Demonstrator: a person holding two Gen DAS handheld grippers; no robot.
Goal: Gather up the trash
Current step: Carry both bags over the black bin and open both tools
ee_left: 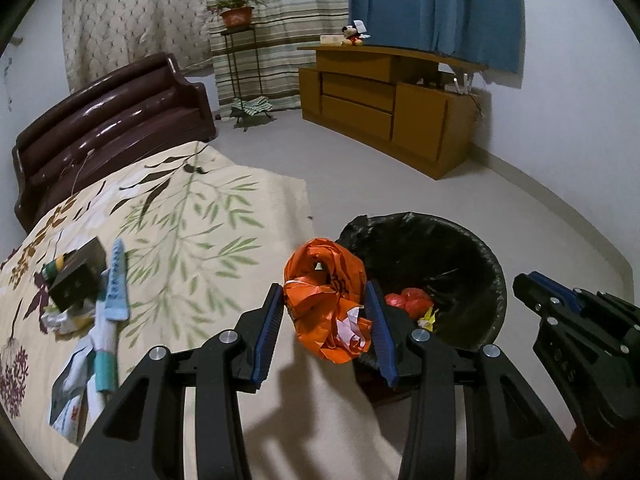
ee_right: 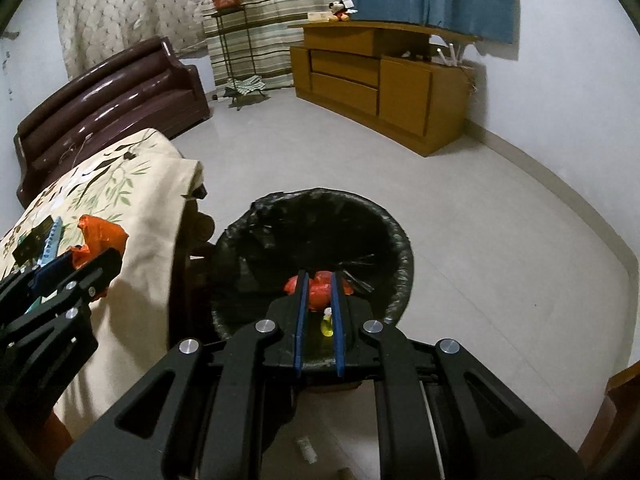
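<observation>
My left hand-held gripper [ee_left: 325, 312] was clamped on the crumpled orange bag [ee_left: 326, 300], held up just beside the black bin [ee_left: 472, 248], not over it yet. My right hand-held gripper [ee_right: 318, 308] hung over the bin with its fingers a little apart and nothing in them. I thought I should slide the bag over the middle of the bin, then let go. More trash [ee_left: 92, 292] lay on the table [ee_left: 192, 216].

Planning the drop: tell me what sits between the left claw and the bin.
Only the orange bag, clamped in the left claw, sits before the black-lined bin. The left wrist view shows the bag beside the rim, nothing else between.
</observation>
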